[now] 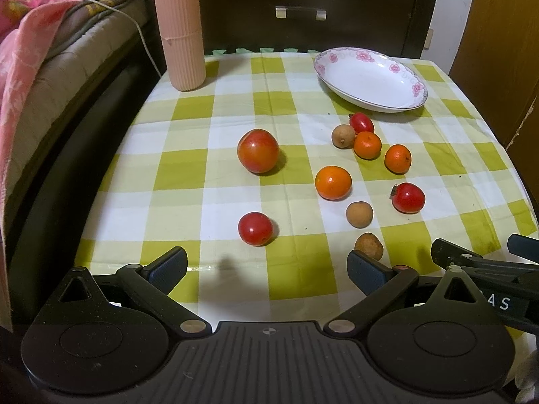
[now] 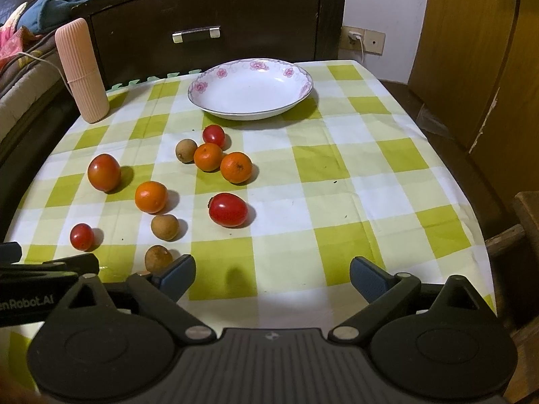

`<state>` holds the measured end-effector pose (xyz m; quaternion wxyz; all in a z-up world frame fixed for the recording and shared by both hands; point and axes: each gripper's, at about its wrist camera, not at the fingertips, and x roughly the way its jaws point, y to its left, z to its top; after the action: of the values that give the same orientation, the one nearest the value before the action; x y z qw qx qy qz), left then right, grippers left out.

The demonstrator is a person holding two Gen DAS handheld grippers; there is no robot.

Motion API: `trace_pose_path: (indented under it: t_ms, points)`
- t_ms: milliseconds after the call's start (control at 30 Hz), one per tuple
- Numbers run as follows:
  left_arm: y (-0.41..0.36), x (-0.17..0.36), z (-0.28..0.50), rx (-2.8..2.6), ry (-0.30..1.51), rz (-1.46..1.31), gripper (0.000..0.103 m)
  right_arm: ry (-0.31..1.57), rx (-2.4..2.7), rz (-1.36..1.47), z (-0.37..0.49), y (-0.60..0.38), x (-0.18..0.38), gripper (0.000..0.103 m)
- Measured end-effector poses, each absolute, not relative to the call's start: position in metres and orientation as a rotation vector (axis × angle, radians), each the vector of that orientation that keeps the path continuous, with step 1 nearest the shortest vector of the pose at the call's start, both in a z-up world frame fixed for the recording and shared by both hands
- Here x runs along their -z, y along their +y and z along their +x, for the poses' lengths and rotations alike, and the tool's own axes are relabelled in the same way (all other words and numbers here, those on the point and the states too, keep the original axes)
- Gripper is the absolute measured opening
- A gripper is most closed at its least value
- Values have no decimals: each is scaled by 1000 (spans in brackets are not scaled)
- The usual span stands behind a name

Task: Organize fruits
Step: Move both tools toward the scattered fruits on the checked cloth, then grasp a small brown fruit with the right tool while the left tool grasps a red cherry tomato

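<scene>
fruits (image 2: pixel 209 181) scattered on the checked table (image 2: pixel 353 168), all ahead of both grippers, none in the plate (image 2: pixel 251 89) | left gripper (image 1: pixel 267 269) released, empty, a brown longan (image 1: pixel 369 245) just by its right fingertip | right gripper (image 2: pixel 273 274) released, empty, same longan by its left fingertip
</scene>
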<state>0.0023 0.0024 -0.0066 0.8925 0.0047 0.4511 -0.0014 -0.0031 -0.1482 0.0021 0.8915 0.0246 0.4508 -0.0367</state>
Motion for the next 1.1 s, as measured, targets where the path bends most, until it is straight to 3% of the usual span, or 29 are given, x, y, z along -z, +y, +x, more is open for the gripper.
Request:
trace_pose_path:
  t_ms: [767, 1100]
  points:
    - [11, 4, 2, -16, 934, 6, 102, 947, 2, 33, 7, -135, 3, 91]
    - [17, -2, -6, -1, 918, 15, 102, 939, -121, 35, 11, -127, 3, 75]
